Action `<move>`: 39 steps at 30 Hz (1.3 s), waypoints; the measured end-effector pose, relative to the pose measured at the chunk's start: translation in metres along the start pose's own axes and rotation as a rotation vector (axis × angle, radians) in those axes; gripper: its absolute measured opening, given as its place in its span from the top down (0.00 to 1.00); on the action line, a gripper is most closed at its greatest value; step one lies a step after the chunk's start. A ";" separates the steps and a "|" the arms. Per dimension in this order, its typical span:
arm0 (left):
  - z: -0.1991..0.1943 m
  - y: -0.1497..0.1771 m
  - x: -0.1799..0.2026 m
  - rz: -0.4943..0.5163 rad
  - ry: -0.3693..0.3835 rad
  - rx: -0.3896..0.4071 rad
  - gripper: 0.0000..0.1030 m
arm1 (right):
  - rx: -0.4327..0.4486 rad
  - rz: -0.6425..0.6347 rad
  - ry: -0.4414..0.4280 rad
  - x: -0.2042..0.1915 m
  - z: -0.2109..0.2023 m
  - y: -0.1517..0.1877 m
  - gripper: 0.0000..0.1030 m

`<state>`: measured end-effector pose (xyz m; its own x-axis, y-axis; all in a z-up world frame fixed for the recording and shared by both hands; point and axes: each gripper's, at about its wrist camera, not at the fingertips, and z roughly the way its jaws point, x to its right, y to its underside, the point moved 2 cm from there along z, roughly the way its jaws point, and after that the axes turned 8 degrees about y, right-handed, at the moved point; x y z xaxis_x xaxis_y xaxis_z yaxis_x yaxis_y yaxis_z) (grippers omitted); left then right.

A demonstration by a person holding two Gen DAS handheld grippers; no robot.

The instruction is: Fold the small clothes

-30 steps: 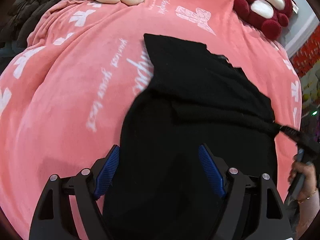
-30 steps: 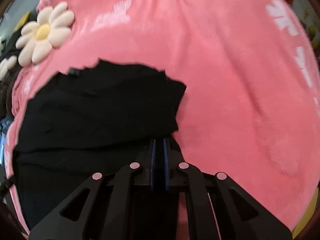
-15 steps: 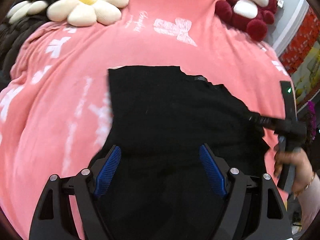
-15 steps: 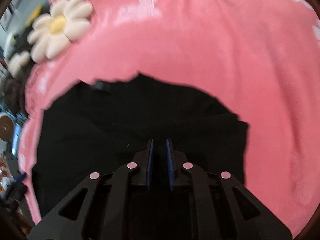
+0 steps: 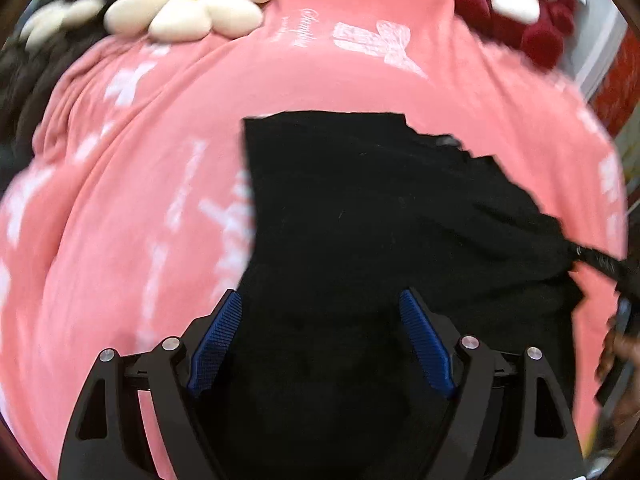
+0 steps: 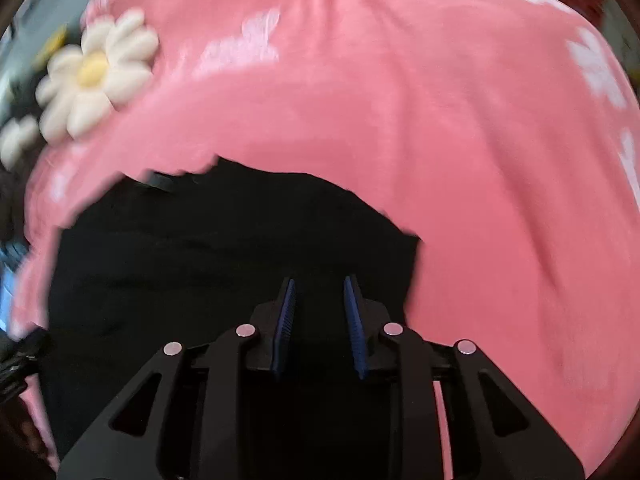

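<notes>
A black garment (image 5: 360, 220) lies spread on a pink blanket (image 5: 120, 200); it also shows in the right wrist view (image 6: 200, 260). My left gripper (image 5: 320, 308) is wide open above the garment's near part, with nothing between its blue pads. My right gripper (image 6: 319, 292) hovers over the garment's right side, its blue pads a small gap apart with nothing visible between them. The right gripper's tip also shows at the right edge of the left wrist view (image 5: 600, 262), at the garment's corner.
A white daisy cushion (image 5: 188, 4) lies at the far left of the blanket, also seen in the right wrist view (image 6: 96, 76). A red and white plush toy (image 5: 528, 4) sits at the far right. Dark bedding (image 5: 24, 80) lies at the left edge.
My right gripper has parted its pads and let go of the black garment, which now lies flatter and spread wider. The left gripper stayed open as its view shifted over the garment.
</notes>
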<state>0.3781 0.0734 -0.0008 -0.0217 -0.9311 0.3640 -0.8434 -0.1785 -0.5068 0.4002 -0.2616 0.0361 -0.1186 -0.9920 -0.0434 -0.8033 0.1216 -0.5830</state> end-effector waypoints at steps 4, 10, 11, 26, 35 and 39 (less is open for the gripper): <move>-0.057 0.056 -0.028 0.007 -0.004 -0.002 0.24 | 0.028 -0.055 0.066 0.032 -0.087 0.087 0.34; -0.107 0.161 -0.061 -0.174 0.077 -0.095 0.24 | -0.156 -0.028 0.089 0.055 -0.128 0.217 0.30; -0.110 0.173 -0.064 -0.213 0.090 -0.106 0.24 | -0.180 0.003 0.096 0.060 -0.134 0.237 0.30; -0.130 0.234 -0.057 -0.252 0.127 -0.031 0.63 | -0.212 0.140 -0.065 0.049 -0.118 0.286 0.69; -0.153 0.233 -0.046 -0.291 0.206 -0.022 0.97 | -0.181 0.220 -0.185 0.060 -0.153 0.290 0.95; -0.189 0.239 -0.048 -0.321 0.258 0.011 0.97 | -0.165 0.302 -0.262 0.073 -0.177 0.288 0.96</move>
<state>0.0763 0.1349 0.0082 0.1063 -0.7177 0.6882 -0.8237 -0.4512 -0.3433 0.0570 -0.2932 0.0092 -0.2278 -0.8834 -0.4096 -0.8404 0.3908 -0.3754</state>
